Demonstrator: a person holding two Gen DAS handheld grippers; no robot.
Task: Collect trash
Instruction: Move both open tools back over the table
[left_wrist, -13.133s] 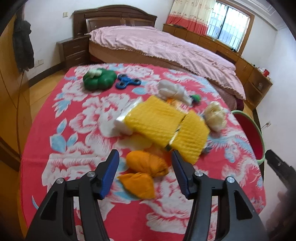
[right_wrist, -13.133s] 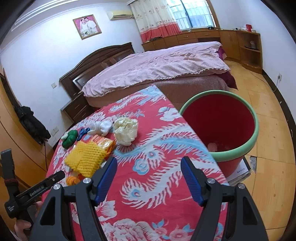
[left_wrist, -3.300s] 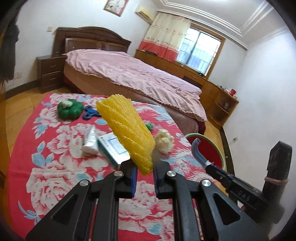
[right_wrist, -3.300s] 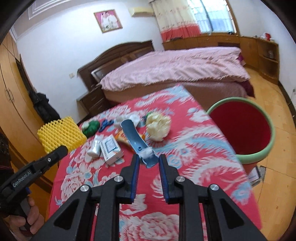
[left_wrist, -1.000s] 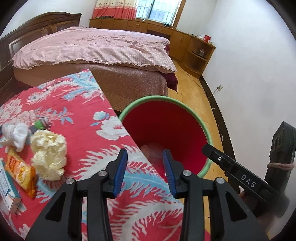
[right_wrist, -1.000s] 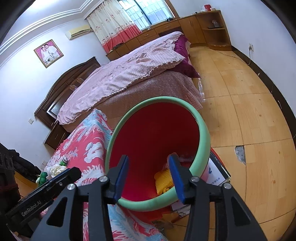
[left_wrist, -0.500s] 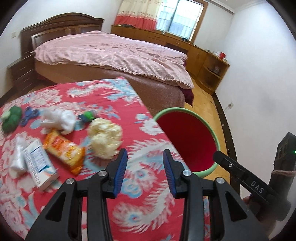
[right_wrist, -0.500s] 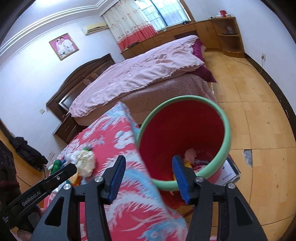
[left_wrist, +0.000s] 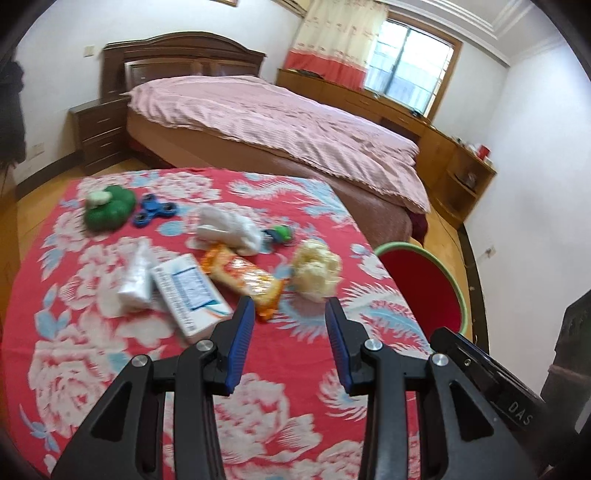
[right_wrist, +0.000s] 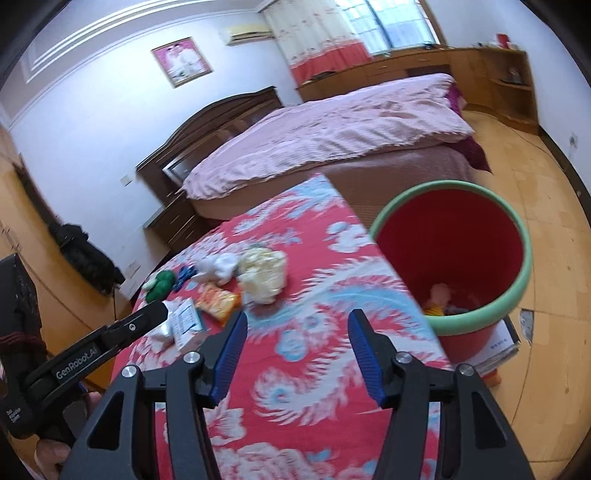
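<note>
Home bedroom, no doubt. Big double bed (left_wrist: 280, 125) with pink striped quilt straight ahead of jaws, dark wooden headboard (left_wrist: 184, 55) behind it, matching nightstand (left_wrist: 99, 136) at far left. Framed portrait (right_wrist: 181, 61) and wall air conditioner (right_wrist: 248, 34) high on wall above bed. Curtained window (left_wrist: 406, 79) far right, low wooden cabinets (left_wrist: 454, 166) running under it. Wood plank floor (right_wrist: 546, 229). Close under jaws, table under red floral cloth (left_wrist: 122, 354); red bucket with green rim (right_wrist: 454, 258) standing on floor just right of it.
</note>
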